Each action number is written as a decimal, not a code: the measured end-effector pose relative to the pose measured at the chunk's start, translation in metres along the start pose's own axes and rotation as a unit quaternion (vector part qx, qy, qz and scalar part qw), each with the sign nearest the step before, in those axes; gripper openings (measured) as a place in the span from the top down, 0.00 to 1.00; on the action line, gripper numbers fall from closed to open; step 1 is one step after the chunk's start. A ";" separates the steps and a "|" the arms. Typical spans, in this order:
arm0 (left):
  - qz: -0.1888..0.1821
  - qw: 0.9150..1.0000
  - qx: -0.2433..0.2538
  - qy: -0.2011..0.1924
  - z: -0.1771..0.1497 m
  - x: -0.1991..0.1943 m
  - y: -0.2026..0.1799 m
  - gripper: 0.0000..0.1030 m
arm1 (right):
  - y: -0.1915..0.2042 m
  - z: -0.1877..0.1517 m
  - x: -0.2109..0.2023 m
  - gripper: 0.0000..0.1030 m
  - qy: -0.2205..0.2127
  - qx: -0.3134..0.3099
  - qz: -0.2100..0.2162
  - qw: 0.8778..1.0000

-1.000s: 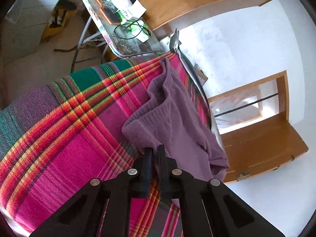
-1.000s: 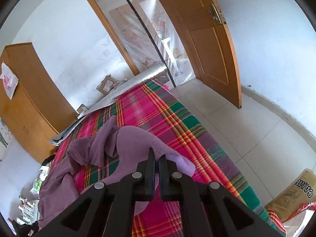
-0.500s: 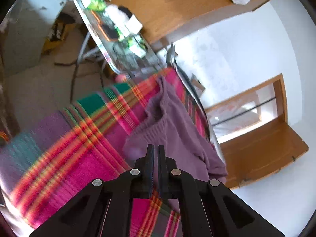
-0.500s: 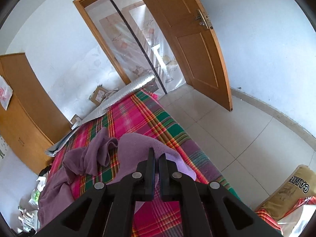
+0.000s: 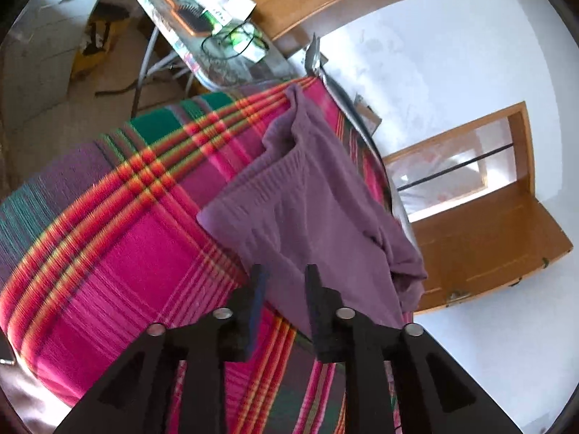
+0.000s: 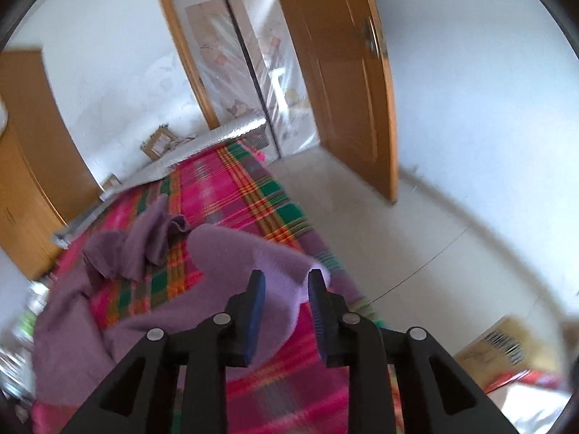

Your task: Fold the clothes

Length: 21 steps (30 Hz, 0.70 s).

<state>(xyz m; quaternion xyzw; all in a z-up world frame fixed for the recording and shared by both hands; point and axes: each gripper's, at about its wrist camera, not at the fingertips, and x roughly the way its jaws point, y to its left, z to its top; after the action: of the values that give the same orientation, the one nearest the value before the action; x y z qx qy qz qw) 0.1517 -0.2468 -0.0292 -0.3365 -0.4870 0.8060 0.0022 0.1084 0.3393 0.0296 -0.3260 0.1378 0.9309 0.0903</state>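
- Purple garment (image 5: 318, 217) spread over the plaid bedcover (image 5: 108, 246), ribbed hem toward the near side, a loose end running up toward the far corner of the bed; in the right wrist view the same garment (image 6: 231, 289) lying flat in front with a crumpled, bunched part farther back on the left.
- Left gripper (image 5: 284, 278) with jaws just parted, spread apart above the garment's near edge; cloth seen through the gap, pads not pressing on it.
- Right gripper (image 6: 284, 282) likewise just opened, jaws apart over a pale purple corner of the garment near the bed's edge, nothing pinched.
- Folding table (image 5: 231, 68) just beyond the far corner of the bed, cluttered: a hairbrush (image 5: 195, 18), green packets, a dark looped cable, a white packet.
- Wooden wardrobe (image 6: 25, 166) against the wall on the left of the right wrist view; small cardboard box (image 6: 159, 143) on the floor by the wall past the bed.
- Wooden door (image 6: 347, 83) standing open; plastic-covered doorway beside it.
- Printed sack (image 6: 492, 350) at lower right, blurred.
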 end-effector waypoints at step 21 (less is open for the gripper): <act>-0.011 0.998 -0.059 0.024 0.003 0.019 0.019 0.70 | 0.222 -0.127 -0.010 0.62 0.095 -0.485 0.230 0.838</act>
<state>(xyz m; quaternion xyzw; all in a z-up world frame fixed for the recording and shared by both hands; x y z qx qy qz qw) 0.1413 -0.2530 -0.0530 -0.3500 -0.5367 0.7678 0.0028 0.1333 0.0888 -0.0155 -0.3742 -0.2527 0.8368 -0.3096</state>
